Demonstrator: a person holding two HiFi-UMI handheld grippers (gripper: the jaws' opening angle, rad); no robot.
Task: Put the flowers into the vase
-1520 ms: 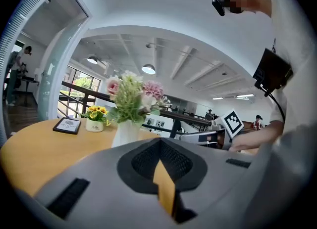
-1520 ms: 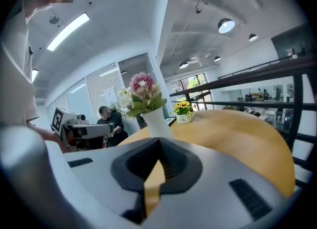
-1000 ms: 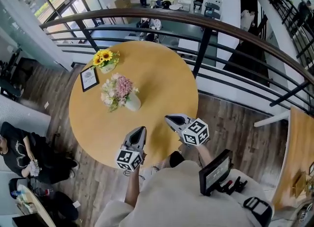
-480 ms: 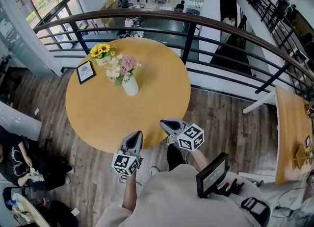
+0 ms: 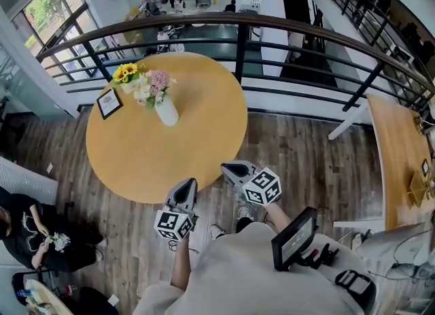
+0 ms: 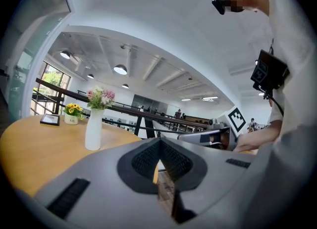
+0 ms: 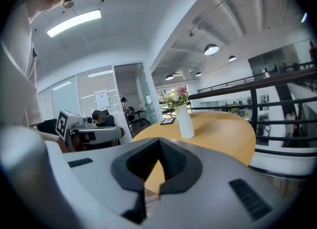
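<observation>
Flowers [image 5: 151, 84] stand in the white vase [image 5: 166, 111] on the far left of the round worktop [image 5: 170, 164]. You hold the left tool [image 5: 188, 184] and right tool [image 5: 229, 168] at its near edge, well apart from the vase. Both tools have their jaws pressed together on nothing.

Your shirt [image 5: 238, 269] is pale beige (a black screen [image 5: 295, 239] hangs on it); your grey left tool [image 5: 186, 186] and right tool [image 5: 230, 168] each bear a black-and-white marker cube [image 5: 175, 225].
</observation>
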